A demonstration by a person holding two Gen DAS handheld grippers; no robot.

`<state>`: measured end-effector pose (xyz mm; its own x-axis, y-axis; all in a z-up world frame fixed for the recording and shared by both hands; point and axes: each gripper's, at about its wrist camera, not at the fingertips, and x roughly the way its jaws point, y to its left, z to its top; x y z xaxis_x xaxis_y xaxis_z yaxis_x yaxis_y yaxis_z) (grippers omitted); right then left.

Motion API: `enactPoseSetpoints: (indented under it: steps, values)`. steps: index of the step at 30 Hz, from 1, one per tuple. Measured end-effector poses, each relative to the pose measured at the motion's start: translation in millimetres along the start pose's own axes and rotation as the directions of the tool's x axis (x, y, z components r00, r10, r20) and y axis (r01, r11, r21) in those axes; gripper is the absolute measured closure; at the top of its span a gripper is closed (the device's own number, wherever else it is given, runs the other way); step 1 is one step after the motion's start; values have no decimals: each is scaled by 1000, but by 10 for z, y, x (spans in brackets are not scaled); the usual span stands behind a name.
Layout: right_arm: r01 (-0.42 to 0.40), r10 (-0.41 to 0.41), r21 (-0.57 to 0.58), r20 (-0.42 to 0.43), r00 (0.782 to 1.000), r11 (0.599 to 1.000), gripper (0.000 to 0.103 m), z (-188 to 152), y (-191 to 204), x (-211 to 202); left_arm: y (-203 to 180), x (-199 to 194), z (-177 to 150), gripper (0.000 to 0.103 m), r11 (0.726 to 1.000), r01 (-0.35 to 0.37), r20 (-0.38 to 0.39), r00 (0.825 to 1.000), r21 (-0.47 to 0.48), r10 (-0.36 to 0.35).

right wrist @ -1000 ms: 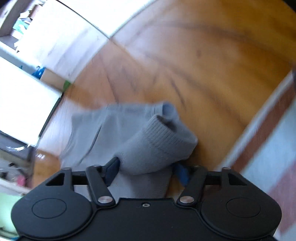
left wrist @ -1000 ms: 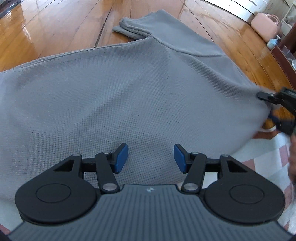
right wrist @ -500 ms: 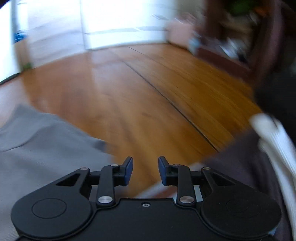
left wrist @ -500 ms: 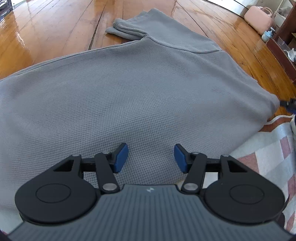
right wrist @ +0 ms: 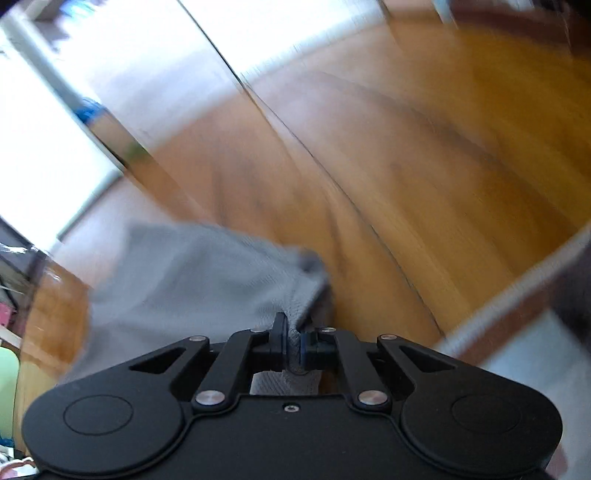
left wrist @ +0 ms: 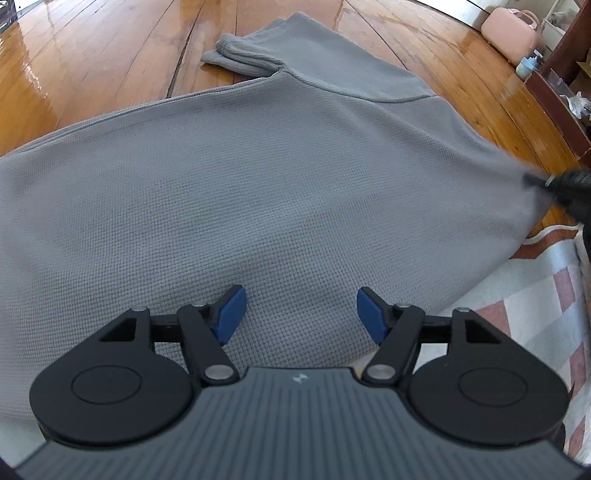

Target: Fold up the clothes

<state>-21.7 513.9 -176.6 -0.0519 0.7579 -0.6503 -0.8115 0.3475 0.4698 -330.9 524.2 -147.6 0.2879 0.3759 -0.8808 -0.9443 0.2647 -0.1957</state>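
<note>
A grey waffle-knit sweater [left wrist: 236,184] lies spread over the wooden floor, one sleeve with a ribbed cuff [left wrist: 240,59] stretched out at the far side. My left gripper [left wrist: 298,314] hovers low over the near part of the sweater, open, blue pads wide apart with nothing between them. In the right wrist view, blurred by motion, my right gripper [right wrist: 293,345] is shut on a corner of the grey sweater [right wrist: 199,280]. That right gripper [left wrist: 554,184] shows as a dark blur at the sweater's right edge in the left wrist view.
A white rug with reddish squares [left wrist: 535,314] lies at the near right under the sweater's edge. A pink case [left wrist: 511,31] and a small bottle [left wrist: 526,66] stand by dark wooden furniture [left wrist: 561,88] at the far right. Glossy wooden floor [left wrist: 92,74] stretches left and beyond.
The right gripper let go of the ribbed cuff, swung away open, then came back and shut on the sweater's right corner. The left gripper stayed open over the cloth.
</note>
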Motion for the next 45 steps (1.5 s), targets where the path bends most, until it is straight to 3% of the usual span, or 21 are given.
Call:
enactPoseSetpoints:
  steps: [2, 5, 8, 10, 12, 15, 18, 23, 25, 28, 34, 40, 43, 45]
  values:
    - [26, -24, -103, 27, 999, 994, 95, 76, 147, -73, -3, 3, 5, 37, 1000, -1, -3, 1000, 9, 1]
    - [110, -113, -201, -5, 994, 974, 96, 140, 143, 32, 77, -15, 29, 37, 1000, 1, -5, 1000, -20, -1]
    - [205, -221, -263, -35, 975, 943, 93, 96, 144, 161, 171, -38, 56, 37, 999, 3, -6, 1000, -55, -3]
    - [287, -310, -316, -23, 950, 904, 80, 19, 198, 197, 234, -53, 73, 37, 997, 5, -7, 1000, -77, -5]
    - [368, -392, -370, 9, 920, 853, 54, -31, 233, 177, 296, -68, 91, 37, 995, 6, -8, 1000, -100, -7]
    - [466, -461, -409, 117, 880, 785, 51, 36, 345, 58, 422, -94, 125, 37, 987, 54, 4, 999, -151, -54]
    - [403, -372, -393, 157, 915, 826, 50, 214, 435, -79, 522, -141, 194, 37, 978, 115, 48, 993, -173, -108]
    - [168, -168, -324, 27, 985, 931, 48, 496, 549, 88, 629, -162, 654, 36, 969, 169, 129, 981, -183, -147]
    - [74, -89, -295, -37, 995, 953, 48, 573, 609, 233, 665, -124, 936, 36, 970, 159, 151, 980, -185, -132]
    - [-10, -23, -289, -113, 993, 957, 48, 618, 774, 542, 658, 25, 1390, 34, 981, 118, 152, 984, -157, -94]
    - [-79, -2, -362, -220, 976, 929, 48, 615, 1182, 1021, 577, 634, 2032, 33, 990, 39, 16, 999, -138, -37]
    - [-124, -27, -521, -272, 962, 844, 48, 443, 1457, 1111, 587, 963, 2239, 33, 989, -44, -8, 999, -144, 43]
    - [-146, -46, -602, -292, 955, 785, 48, 366, 1587, 1150, 616, 1059, 2293, 27, 983, -72, -10, 997, -171, 71]
    - [-143, -62, -622, -296, 953, 770, 48, 330, 1604, 1180, 601, 1083, 2307, 21, 982, -80, 8, 997, -172, 83]
